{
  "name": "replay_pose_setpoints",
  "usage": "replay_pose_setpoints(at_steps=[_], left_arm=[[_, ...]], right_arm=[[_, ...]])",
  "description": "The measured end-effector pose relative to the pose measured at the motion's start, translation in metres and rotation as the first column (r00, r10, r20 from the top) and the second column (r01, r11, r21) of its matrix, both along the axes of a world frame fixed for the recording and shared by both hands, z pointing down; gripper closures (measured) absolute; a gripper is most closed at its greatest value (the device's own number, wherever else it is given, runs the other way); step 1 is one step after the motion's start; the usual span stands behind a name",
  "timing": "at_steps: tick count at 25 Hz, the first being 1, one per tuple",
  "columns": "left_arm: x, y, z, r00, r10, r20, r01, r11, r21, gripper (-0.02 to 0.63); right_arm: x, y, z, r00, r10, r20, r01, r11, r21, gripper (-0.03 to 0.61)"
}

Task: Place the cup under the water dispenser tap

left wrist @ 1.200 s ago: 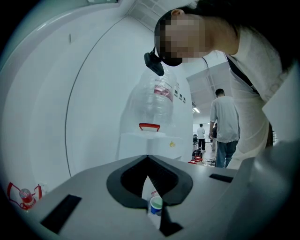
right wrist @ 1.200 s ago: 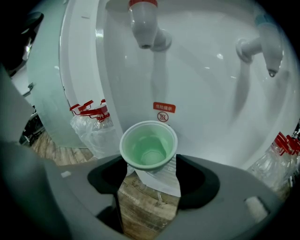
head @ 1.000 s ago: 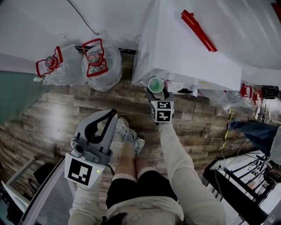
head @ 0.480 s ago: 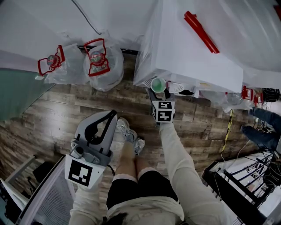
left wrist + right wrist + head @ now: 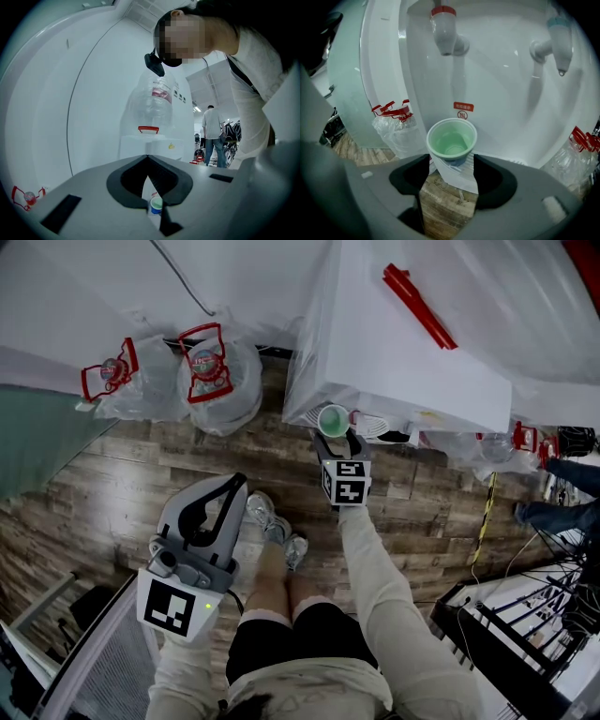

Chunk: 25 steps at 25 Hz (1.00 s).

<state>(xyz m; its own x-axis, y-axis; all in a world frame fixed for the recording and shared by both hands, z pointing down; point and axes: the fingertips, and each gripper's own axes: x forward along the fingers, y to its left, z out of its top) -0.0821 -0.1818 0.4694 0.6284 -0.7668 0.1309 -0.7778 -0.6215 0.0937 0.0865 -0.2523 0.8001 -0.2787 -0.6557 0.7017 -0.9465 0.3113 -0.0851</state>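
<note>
A paper cup (image 5: 333, 418) with a green inside hangs at the white water dispenser's (image 5: 403, 343) front. My right gripper (image 5: 334, 434) is shut on it, and its jaws are easing open. In the right gripper view the cup (image 5: 451, 140) sits between the pads of the right gripper (image 5: 451, 164). It is upright, below the red tap (image 5: 444, 33), with floor showing beneath it. The blue tap (image 5: 560, 37) is off to the right. My left gripper (image 5: 234, 486) is held low at the left, away from the dispenser, shut and empty. In its own view the left gripper (image 5: 148, 159) faces the far-off cup (image 5: 156, 204).
Two bagged water jugs with red handles (image 5: 214, 371) (image 5: 117, 381) stand left of the dispenser, and more lie at its right (image 5: 497, 451). The drip tray (image 5: 375, 426) lies right of the cup. A red bar (image 5: 422, 306) lies on the dispenser's top. A black rack (image 5: 506, 634) stands at the lower right.
Both grippers and the cup keep their places. A person's legs at the right edge have shifted.
</note>
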Motion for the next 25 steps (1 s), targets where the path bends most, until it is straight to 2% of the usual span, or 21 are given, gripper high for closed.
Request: replay_pose_setpoints(at_steps=[5, 7, 9, 14, 25], left_arm=[[0.007, 0.004, -0.014, 1.0, 0.009, 0.003, -0.01, 1.0, 0.019, 0.609], [0.011, 0.007, -0.022, 1.0, 0.017, 0.002, -0.017, 0.999, 0.028, 0.609], [0.015, 0.01, -0.03, 1.0, 0.023, 0.001, -0.023, 0.999, 0.038, 0.609], [0.025, 0.019, -0.049, 0.999, 0.038, 0.001, -0.038, 0.998, 0.055, 0.609], [0.043, 0.043, -0.09, 0.998, 0.068, -0.005, -0.067, 0.995, 0.077, 0.609]], right_arm=[[0.005, 0.018, -0.019, 0.999, 0.021, 0.029, -0.021, 1.0, 0.008, 0.291], [0.007, 0.026, -0.03, 0.999, 0.022, 0.038, -0.023, 1.0, 0.02, 0.321], [0.011, 0.031, -0.045, 0.999, 0.027, 0.04, -0.029, 0.999, 0.044, 0.377], [0.023, 0.04, -0.083, 0.998, 0.042, 0.036, -0.046, 0.993, 0.111, 0.565], [0.035, 0.074, -0.169, 0.993, 0.036, 0.116, -0.057, 0.98, 0.189, 0.569]])
